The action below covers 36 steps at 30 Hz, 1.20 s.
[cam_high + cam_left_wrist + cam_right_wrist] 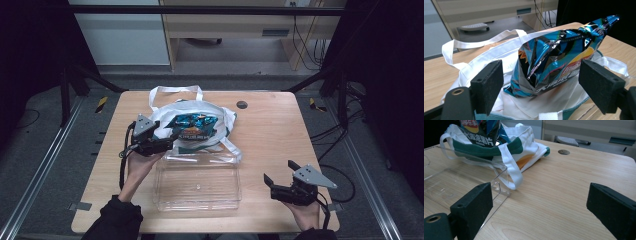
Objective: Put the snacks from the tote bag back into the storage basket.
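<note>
Wooden table [270, 135], viewed from above. White cloth bag [220, 117] with green trim at 12 o'clock of table centre, handles splayed toward 11 and 5 o'clock. Blue and black chip bag [192, 125] poking out of the bag mouth, resting on the fabric. Clear plastic tray [197, 185] at 6 o'clock of the bag, near edge touching or just under the bag's lower strap; cannot tell which.

Left gripper [167, 142] at 9 o'clock of the chip bag, just beside the bag's edge, held in the left hand [140, 162]. From left gripper view: jaws spread wide, chip bag [556, 57] standing between them but farther off, not touched. Nothing clamped.

Right gripper [280, 177] at 3 o'clock of the tray, well apart from the bag, above bare tabletop. From right gripper view: jaws wide, holding nothing; tray corner [499, 182] by the left jaw, bag strap [511, 170] draped over the tray rim.

Small dark round hole [242, 104] in the table at 1 o'clock of the bag.
</note>
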{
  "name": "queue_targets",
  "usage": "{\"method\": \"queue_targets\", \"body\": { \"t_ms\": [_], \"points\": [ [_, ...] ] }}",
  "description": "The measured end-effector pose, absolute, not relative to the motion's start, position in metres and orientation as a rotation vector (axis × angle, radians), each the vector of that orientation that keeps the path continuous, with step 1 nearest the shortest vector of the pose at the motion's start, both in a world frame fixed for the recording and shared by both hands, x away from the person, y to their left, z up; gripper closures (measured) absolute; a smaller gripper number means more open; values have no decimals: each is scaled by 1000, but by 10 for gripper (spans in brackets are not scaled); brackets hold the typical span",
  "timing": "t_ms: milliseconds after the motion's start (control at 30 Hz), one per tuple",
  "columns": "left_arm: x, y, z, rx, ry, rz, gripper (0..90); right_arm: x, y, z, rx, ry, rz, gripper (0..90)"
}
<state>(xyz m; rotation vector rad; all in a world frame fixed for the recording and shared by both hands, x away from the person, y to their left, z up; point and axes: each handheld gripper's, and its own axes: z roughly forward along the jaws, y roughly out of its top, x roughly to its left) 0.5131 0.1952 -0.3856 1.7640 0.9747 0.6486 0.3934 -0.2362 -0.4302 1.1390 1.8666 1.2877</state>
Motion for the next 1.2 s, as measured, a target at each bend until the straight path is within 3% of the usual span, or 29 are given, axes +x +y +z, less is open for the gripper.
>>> {"method": "queue_targets", "body": {
  "t_ms": [233,667,1200],
  "points": [
    [519,193,-390,1771,972,650,217,394,-236,-431,1142,1871,1290,70],
    [529,189,-395,1792,987,629,356,396,-237,-431,1147,1876,1283,70],
    [530,184,-397,1825,990,612,794,397,-236,-431,1153,1877,1283,70]
  ]
}}
